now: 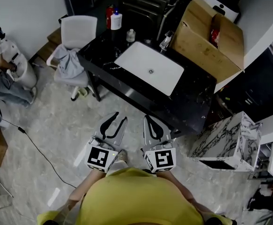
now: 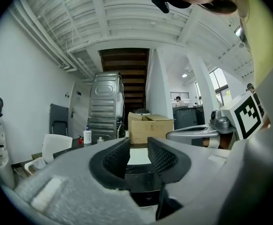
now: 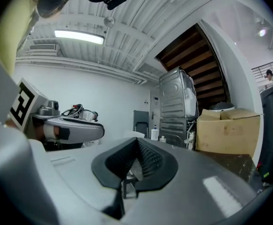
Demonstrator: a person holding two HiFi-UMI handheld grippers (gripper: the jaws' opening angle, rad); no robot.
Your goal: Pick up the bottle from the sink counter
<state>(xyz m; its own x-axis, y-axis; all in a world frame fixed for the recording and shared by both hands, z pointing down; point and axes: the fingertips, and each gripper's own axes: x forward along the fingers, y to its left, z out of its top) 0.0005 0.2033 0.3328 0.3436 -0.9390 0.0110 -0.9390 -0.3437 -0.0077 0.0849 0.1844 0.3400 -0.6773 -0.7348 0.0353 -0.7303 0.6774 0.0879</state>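
Note:
A white pump bottle [image 1: 116, 20] and a small clear bottle [image 1: 130, 35] stand at the far left of the black sink counter [image 1: 197, 95], beside the white basin [image 1: 150, 67]. A red bottle [image 1: 109, 14] stands behind them. Both grippers hover over the floor, short of the counter's near edge. My left gripper [image 1: 119, 117] is open by a small gap, with nothing between its jaws; far ahead of it stands the pump bottle [image 2: 87, 136]. My right gripper [image 1: 148, 120] is shut and empty, and its view holds the pump bottle [image 3: 154, 133] in the distance.
A white chair [image 1: 73, 46] with a grey cloth stands at the counter's left end. A large cardboard box [image 1: 211, 39] sits behind the faucet [image 1: 166, 40]. A marble cabinet [image 1: 230, 139] stands to the right, a cable [image 1: 38, 149] crosses the floor, and a person [image 1: 5, 74] crouches far left.

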